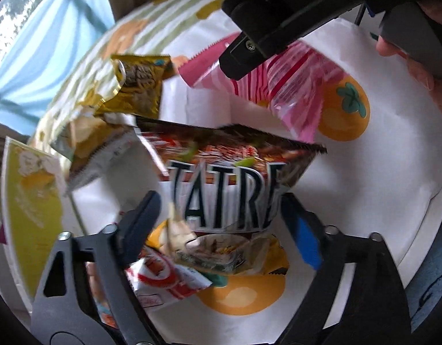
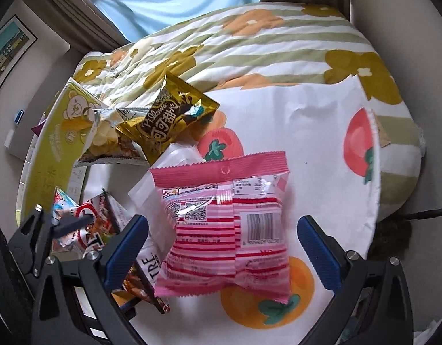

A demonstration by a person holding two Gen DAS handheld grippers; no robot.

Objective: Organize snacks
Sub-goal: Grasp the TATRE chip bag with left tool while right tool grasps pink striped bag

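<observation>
- Blue-padded fingers [image 1: 304, 238] of the left gripper [image 1: 218, 215] flank the brown packet [image 1: 232, 178] without visibly pressing, jaws part-closed, probably lining up a grasp.
- Right gripper [image 2: 229, 247] hangs released over the pink striped bag [image 2: 229, 230], lying flat on the white cloth [image 2: 307, 120].
- At ten o'clock, the gold pouch [image 2: 169, 118] leans on other snacks, unsorted.

We see a pink packet [image 2: 229, 230] with red and white stripes and a black barcode. At ten o'clock from it lies a gold packet [image 2: 166, 120] with dark lettering. The quilt [image 2: 278, 37] shows green stripes with orange and olive flowers. The brown packet [image 1: 229, 178] bears white letters.
</observation>
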